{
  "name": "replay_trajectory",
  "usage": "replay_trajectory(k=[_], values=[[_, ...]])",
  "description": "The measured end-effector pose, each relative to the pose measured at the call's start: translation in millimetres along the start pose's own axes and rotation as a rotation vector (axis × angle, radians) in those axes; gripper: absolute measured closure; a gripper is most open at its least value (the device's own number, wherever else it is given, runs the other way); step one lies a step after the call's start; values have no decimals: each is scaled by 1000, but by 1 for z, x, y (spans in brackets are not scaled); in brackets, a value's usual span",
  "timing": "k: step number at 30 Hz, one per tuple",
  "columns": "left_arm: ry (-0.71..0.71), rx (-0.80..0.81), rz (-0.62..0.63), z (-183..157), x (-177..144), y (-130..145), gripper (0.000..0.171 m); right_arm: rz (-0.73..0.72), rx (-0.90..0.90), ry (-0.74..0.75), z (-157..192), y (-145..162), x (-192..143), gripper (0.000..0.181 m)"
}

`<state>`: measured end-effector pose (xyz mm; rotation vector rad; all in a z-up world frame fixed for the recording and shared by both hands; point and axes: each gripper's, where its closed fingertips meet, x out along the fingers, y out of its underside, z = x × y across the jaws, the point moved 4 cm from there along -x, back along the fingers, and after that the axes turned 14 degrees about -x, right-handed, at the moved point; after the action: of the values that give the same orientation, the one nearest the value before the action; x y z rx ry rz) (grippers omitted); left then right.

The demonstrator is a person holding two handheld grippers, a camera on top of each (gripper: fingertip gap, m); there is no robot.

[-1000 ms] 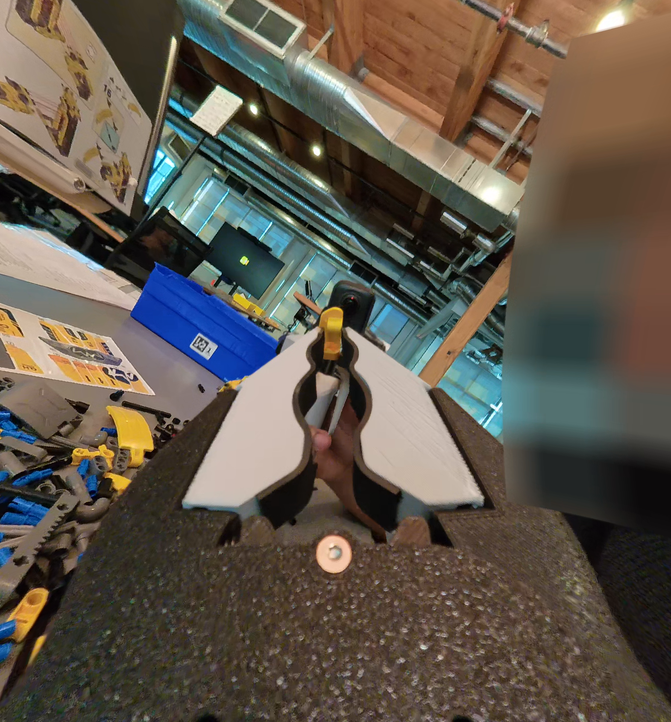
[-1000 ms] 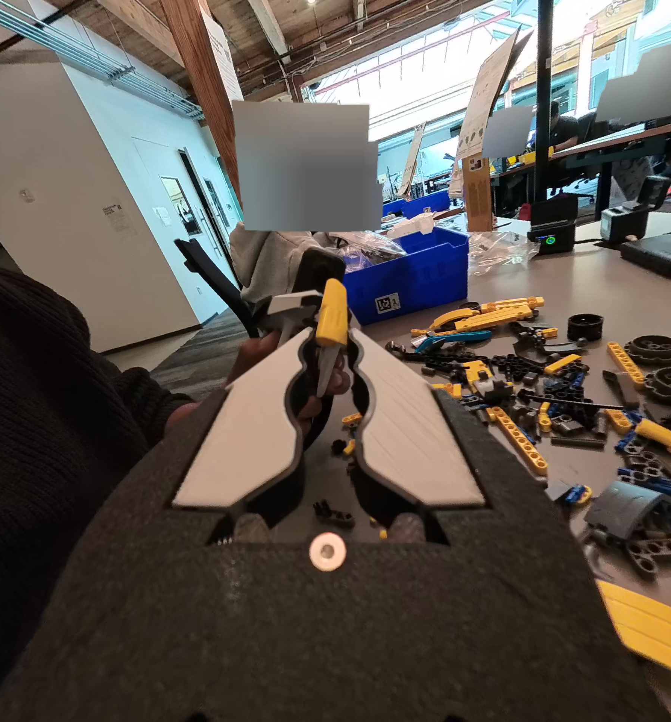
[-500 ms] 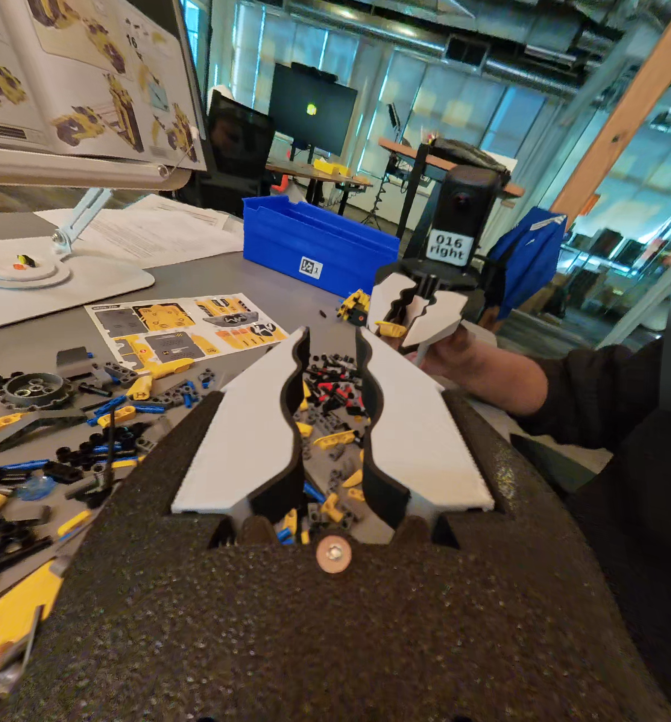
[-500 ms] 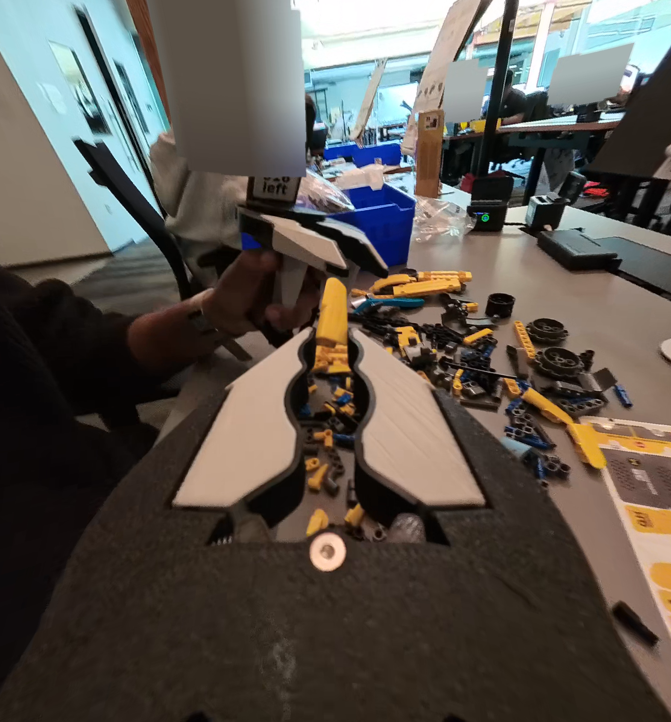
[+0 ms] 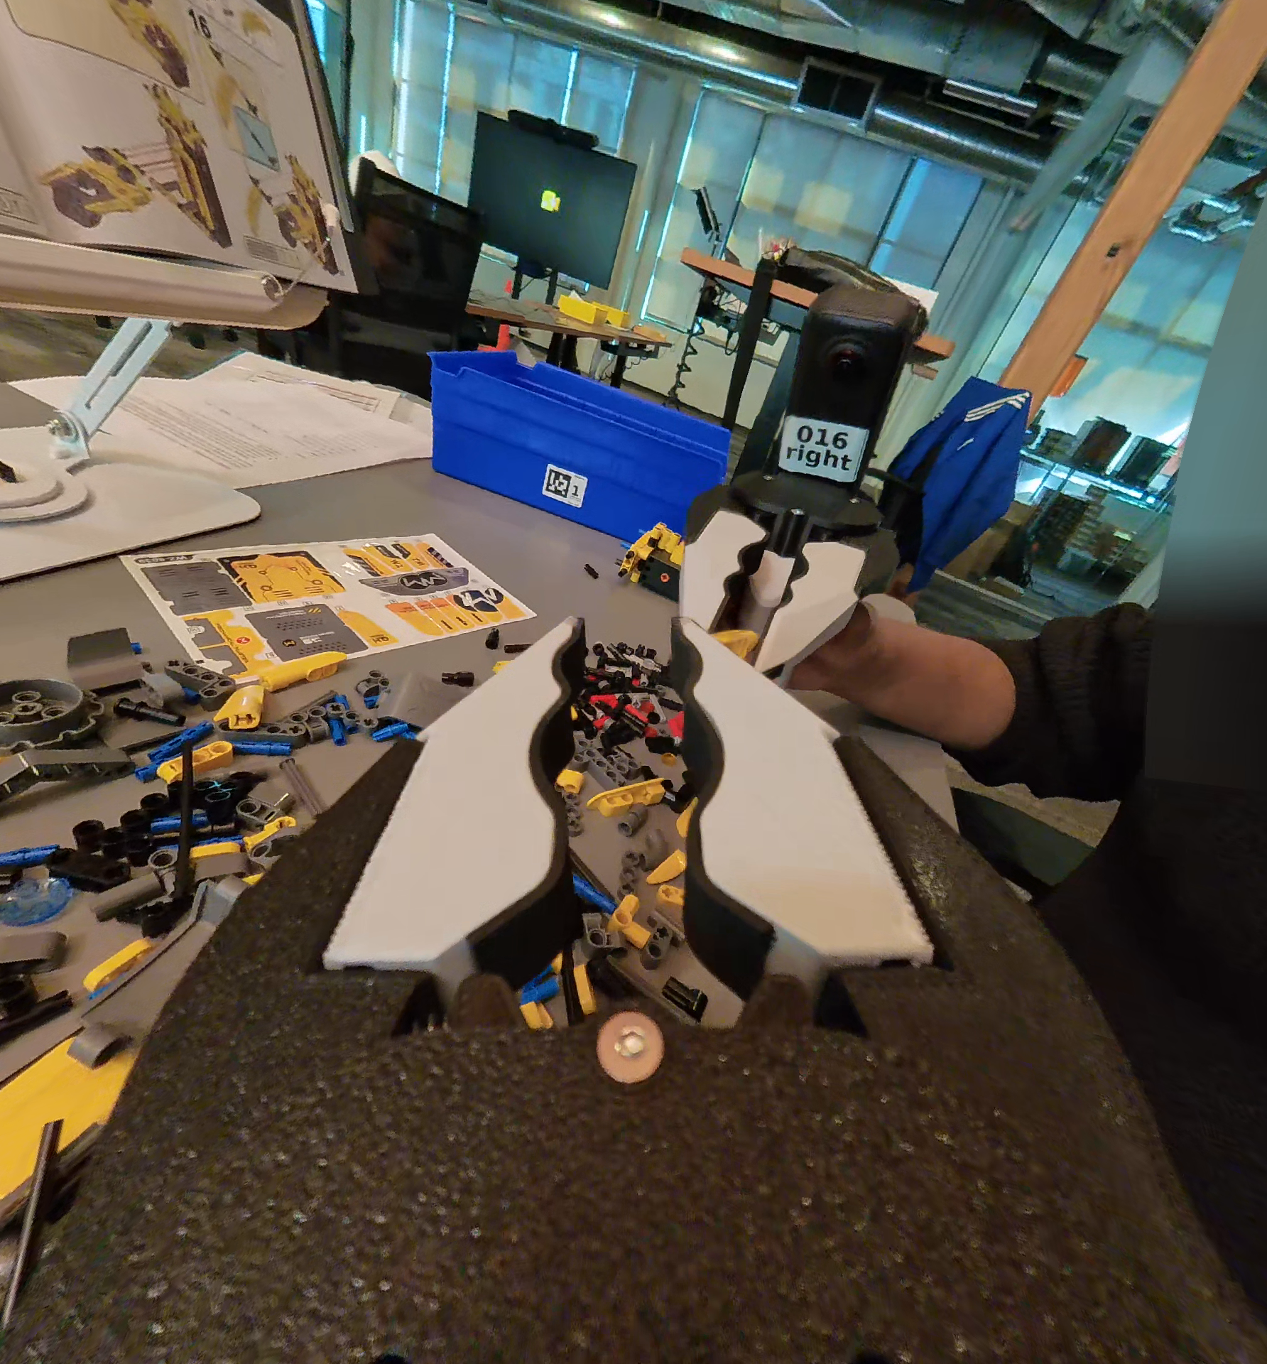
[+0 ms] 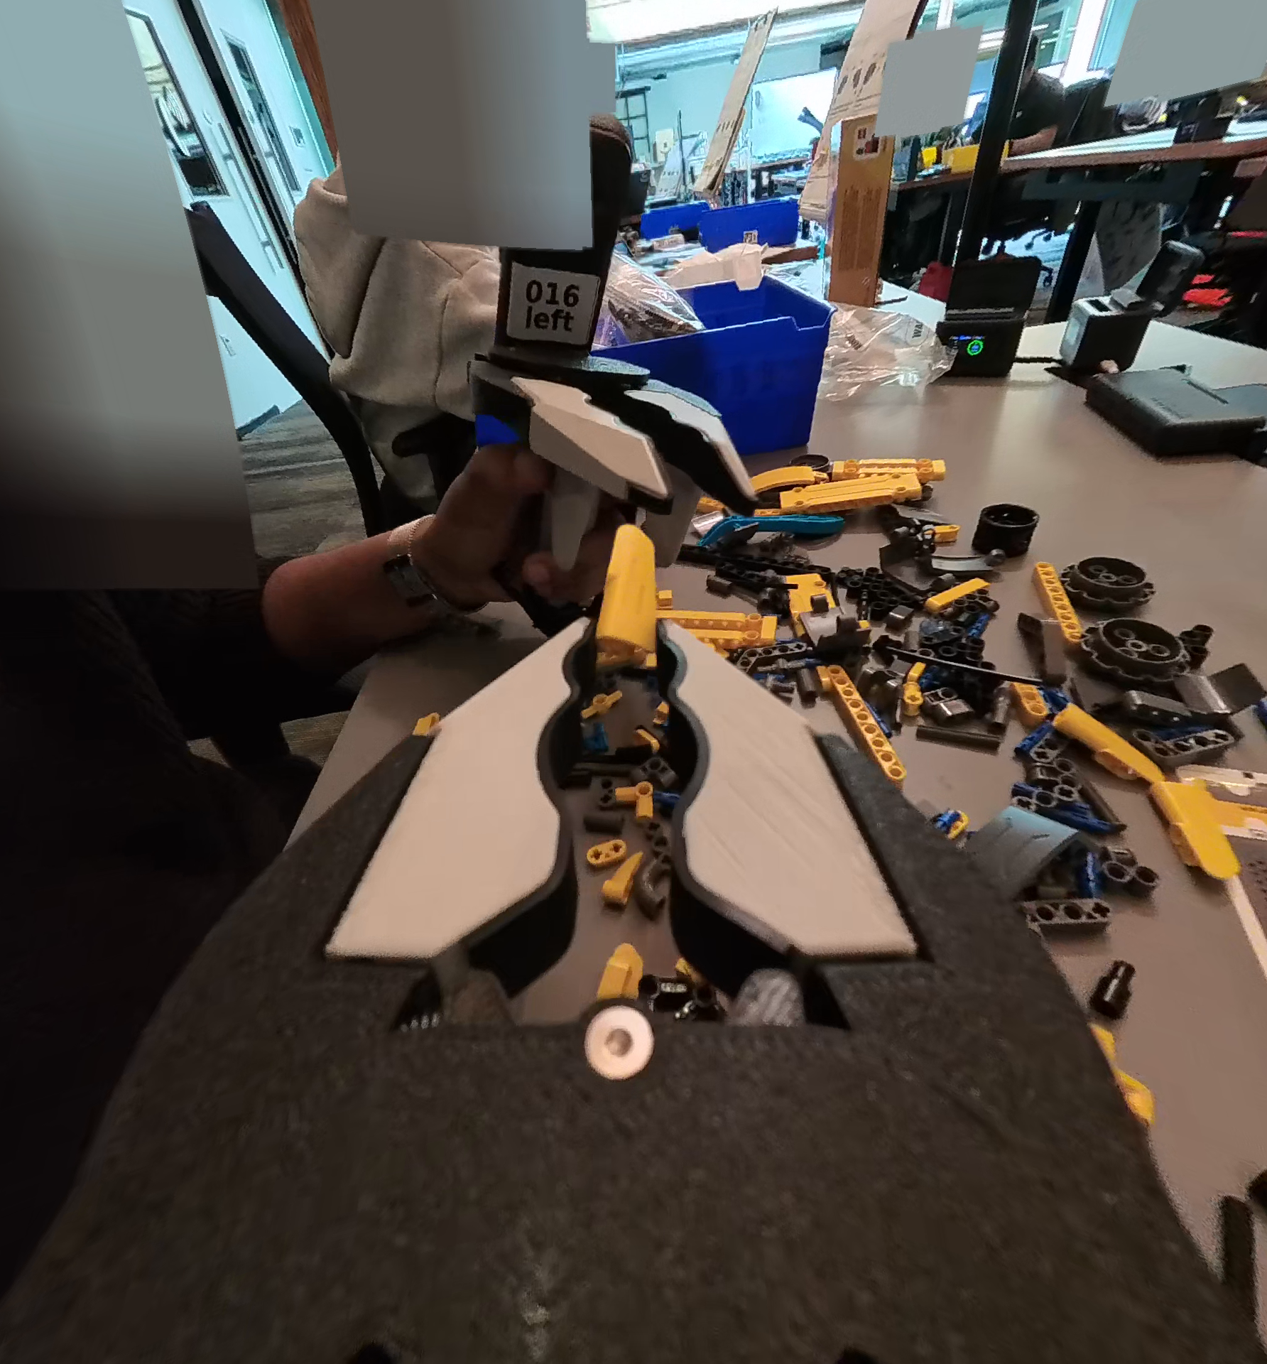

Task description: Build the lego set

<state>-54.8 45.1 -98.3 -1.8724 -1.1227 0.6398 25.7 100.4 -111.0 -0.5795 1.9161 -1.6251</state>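
Both units have come down from facing each other. Left gripper now empty, jaws apart above the scattered plastic building pieces; right gripper stays clamped on the long yellow plastic panel piece.

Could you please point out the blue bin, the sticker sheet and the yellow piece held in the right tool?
blue bin (image 5: pixel 542 435): left wrist view, front wall.
sticker sheet (image 5: pixel 306 590): left wrist view, middle of sheet.
yellow piece (image 6: pixel 627 590): right wrist view, its upper face.
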Motion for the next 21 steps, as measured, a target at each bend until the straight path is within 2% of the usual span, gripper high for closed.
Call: replay_trajectory(k=[7,13,17,21], values=[[33,-2,5,-4,1,1,149,-16,5,-11,0,-2,-2,166],[235,-80,-72,-22,-7,-10,149,-124,85,-64,-3,-13,-11,166],[259,-93,-82,-23,-10,-11,149,-62,-16,-90,3,-10,-11,166],[270,-80,-16,-27,-3,-3,149,64,-202,-106,15,-1,-6,166]])
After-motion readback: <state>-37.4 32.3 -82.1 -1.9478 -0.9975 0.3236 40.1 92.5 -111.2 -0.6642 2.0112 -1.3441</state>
